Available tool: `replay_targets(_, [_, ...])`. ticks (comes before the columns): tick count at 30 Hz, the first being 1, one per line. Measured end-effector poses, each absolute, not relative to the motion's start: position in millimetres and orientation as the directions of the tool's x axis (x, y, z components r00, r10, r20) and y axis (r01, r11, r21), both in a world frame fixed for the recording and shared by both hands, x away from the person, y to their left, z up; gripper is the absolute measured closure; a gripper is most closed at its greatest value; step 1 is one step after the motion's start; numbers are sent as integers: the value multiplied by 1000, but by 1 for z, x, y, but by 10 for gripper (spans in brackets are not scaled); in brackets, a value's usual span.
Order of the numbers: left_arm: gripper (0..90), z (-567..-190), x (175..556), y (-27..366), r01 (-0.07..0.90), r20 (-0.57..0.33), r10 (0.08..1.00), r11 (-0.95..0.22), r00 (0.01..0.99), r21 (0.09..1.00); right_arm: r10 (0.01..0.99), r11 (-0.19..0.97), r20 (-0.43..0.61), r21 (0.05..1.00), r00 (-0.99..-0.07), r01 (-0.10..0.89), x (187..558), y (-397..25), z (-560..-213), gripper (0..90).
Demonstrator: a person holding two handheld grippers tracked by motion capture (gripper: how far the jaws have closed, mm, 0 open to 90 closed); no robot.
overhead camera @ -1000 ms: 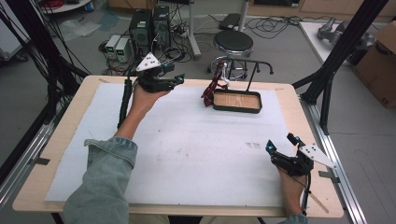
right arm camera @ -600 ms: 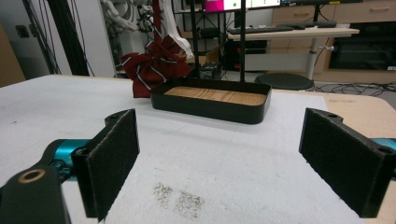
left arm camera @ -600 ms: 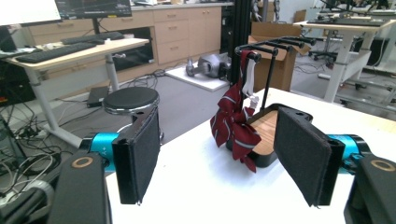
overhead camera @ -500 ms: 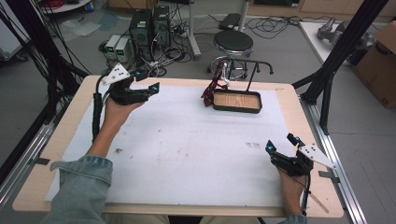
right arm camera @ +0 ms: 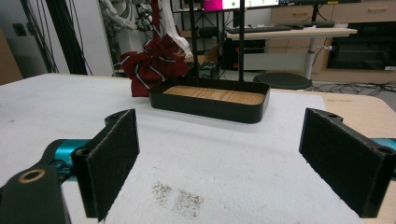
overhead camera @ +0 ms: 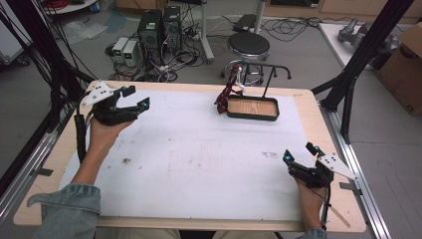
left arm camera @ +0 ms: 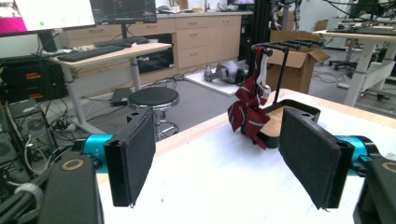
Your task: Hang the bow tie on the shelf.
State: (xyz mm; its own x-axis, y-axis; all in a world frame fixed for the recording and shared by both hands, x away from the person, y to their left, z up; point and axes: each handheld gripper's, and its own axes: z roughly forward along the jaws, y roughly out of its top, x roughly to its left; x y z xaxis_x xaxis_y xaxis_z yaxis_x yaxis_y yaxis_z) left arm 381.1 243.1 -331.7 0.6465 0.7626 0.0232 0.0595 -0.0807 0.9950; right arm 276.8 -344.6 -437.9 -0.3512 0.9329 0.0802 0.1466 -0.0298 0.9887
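A black tray with a wooden floor stands at the back middle of the white mat, with a black rack rising from it. A dark red striped cloth hangs from the rack on a white hanger, bunched beside the tray's left end. My left gripper is open at the table's far left, pointing toward the tray, nothing between its jaws. My right gripper is open near the front right, low over the mat and empty.
The white mat covers most of the wooden table. A round stool and computer boxes stand on the floor behind the table. Black frame posts rise at both sides. Faint dirt specks mark the mat.
My left hand has drawn its gripper back and to the left, from near the tray to the table's far left corner. The right gripper has stayed put.
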Motion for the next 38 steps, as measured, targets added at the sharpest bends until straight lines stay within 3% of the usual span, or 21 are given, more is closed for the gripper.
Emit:
replay_targets(26, [240, -403, 293, 294, 137, -12, 854, -69, 519, 988, 935, -25, 74, 989, -346, 144, 277, -345, -438, 112])
replay_targets(38, [240, -423, 277, 306, 179, -54, 875, -38, 481, 983, 937, -26, 75, 989, -342, 147, 277, -345, -438, 112])
